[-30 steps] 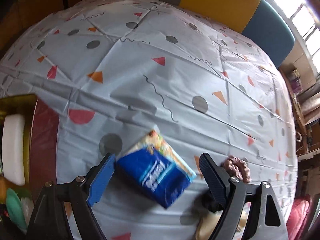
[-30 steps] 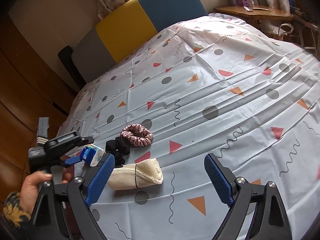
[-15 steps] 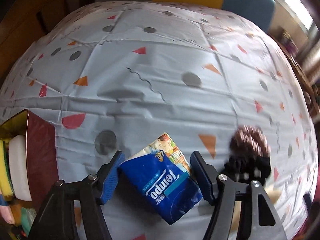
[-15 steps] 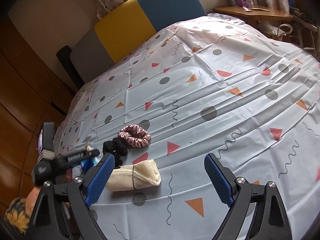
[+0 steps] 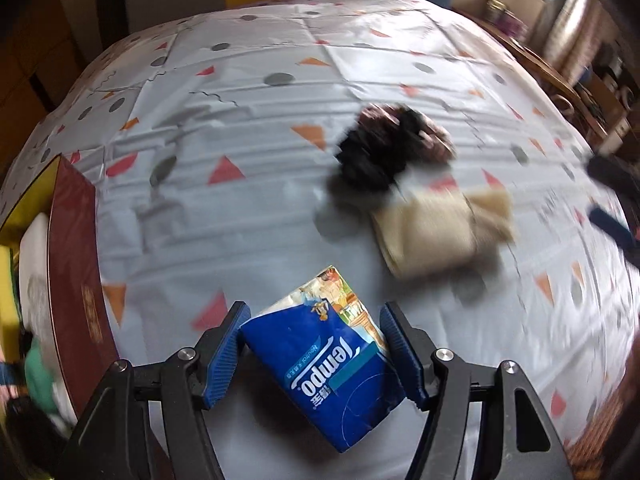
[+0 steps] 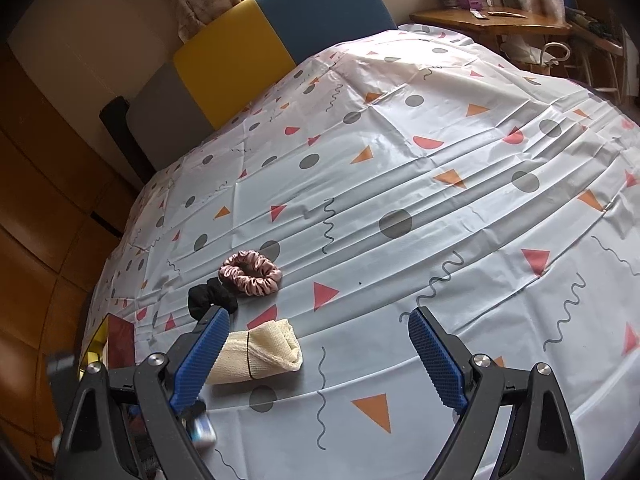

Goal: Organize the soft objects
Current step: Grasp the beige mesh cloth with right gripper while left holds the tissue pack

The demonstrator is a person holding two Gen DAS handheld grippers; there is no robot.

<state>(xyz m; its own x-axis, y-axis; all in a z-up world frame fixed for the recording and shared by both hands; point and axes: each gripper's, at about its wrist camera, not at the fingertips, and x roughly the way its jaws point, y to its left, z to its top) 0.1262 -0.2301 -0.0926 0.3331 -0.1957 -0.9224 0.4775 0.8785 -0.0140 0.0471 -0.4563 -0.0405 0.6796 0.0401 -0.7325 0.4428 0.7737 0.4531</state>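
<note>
My left gripper [image 5: 314, 316] is shut on a blue Tempo tissue pack [image 5: 320, 364], both pads pressing its sides, and holds it above the patterned tablecloth [image 5: 248, 208]. Beyond it lie a folded cream cloth [image 5: 436, 228], a black scrunchie [image 5: 368, 160] and a pink scrunchie [image 5: 434, 136], all blurred. In the right wrist view the cream cloth [image 6: 260, 354], black scrunchie [image 6: 210, 298] and pink scrunchie [image 6: 250, 272] lie just past the left finger of my right gripper [image 6: 318, 315]. That gripper stands open over the cloth with nothing between its fingers.
A dark red box with a yellow inside [image 5: 72, 260] stands at the table's left edge, holding a white sponge [image 5: 34, 240] and other soft items. The same box [image 6: 120, 340] shows in the right wrist view. A yellow, blue and grey chair back [image 6: 280, 40] stands behind the table.
The left gripper's jaws closed from wide onto the tissue pack, and it swung and rolled so the box now sits closer at left. The right gripper has not moved.
</note>
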